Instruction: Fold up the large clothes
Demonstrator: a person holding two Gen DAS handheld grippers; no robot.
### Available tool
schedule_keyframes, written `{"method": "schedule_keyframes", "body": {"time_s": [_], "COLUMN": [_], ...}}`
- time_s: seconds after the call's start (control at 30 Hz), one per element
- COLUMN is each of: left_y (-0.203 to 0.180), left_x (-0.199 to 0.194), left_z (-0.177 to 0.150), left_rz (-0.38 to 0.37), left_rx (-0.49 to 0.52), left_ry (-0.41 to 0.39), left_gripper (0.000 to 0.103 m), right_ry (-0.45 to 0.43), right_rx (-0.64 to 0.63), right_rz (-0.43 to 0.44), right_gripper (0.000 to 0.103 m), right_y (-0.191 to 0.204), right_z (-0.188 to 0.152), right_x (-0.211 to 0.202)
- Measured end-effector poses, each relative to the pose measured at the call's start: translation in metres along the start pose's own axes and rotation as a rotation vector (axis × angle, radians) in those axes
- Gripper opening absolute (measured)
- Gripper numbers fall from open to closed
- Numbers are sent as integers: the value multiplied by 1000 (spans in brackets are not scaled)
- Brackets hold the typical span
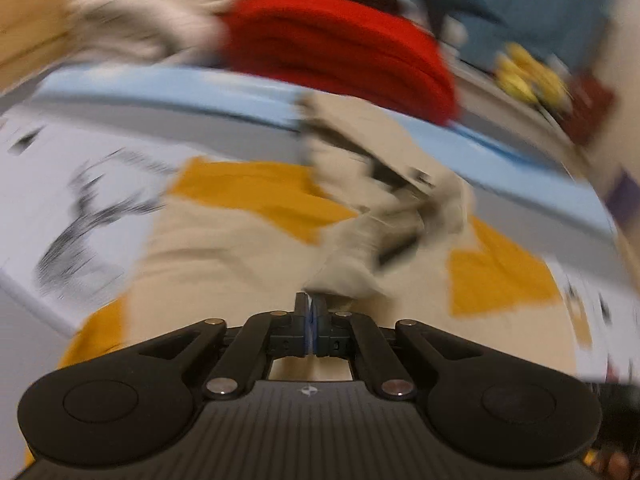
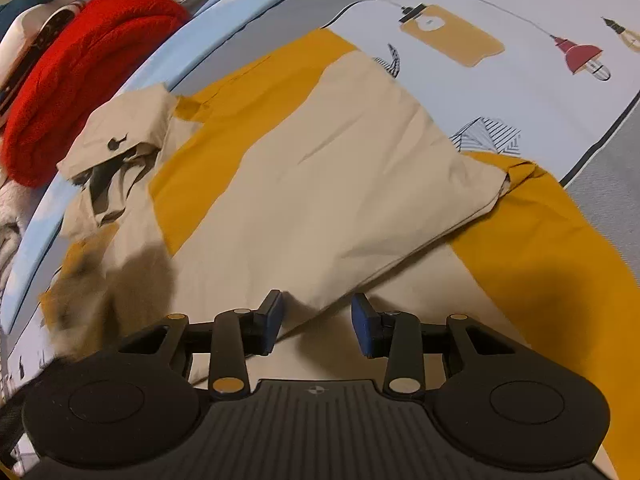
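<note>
Beige-and-mustard garment [image 2: 320, 184] spread on the patterned bedsheet [image 2: 540, 92].
Left gripper [image 1: 311, 312] pinches a raised beige fold; right gripper [image 2: 318, 320] hovers, fingers wide, over a folded edge. A red knit [image 2: 80, 68] lies beyond the sheet's far edge.

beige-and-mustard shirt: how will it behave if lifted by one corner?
Likely floppy: the beige-and-mustard shirt creases and drapes flat over the bedsheet. Probably light: a thin fold rises from the shut left gripper. The collar may flop open.
</note>
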State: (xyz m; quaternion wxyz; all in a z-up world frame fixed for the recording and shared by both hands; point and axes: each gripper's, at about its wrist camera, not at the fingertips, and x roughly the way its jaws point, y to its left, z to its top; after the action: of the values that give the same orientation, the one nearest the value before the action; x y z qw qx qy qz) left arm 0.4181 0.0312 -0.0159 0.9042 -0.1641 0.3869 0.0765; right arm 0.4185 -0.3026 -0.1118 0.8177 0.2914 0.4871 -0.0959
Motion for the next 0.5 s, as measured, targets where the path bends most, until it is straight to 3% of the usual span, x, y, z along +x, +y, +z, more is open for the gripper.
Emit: {"method": "schedule_keyframes", "body": {"time_s": [0.03, 0.1, 0.13, 0.17, 0.3, 0.5], "left_y": [14, 35, 43, 49, 65, 104], "left_x": [-1, 3, 7, 10, 22, 40], "left_z": [3, 9, 11, 13, 19, 12], "left_rz": [12, -30, -66, -90, -128, 1], "left_rx": [-59, -152, -181, -208, -258, -408], "left_ry": [6, 37, 63, 75, 102, 213], "left_gripper": [5, 26, 43, 52, 58, 58], "right_ry": [-2, -5, -6, -6, 2, -10], "right_rx": [10, 20, 18, 15, 26, 27], "right_rz": [3, 4, 3, 0, -11, -20], "right_gripper": [39, 38, 38, 38, 38, 36], "right_y": [0, 0, 1, 2, 0, 3], "right_z": [0, -1, -2, -2, -4, -2], "right_x": [-1, -1, -1, -1, 4, 4]}}
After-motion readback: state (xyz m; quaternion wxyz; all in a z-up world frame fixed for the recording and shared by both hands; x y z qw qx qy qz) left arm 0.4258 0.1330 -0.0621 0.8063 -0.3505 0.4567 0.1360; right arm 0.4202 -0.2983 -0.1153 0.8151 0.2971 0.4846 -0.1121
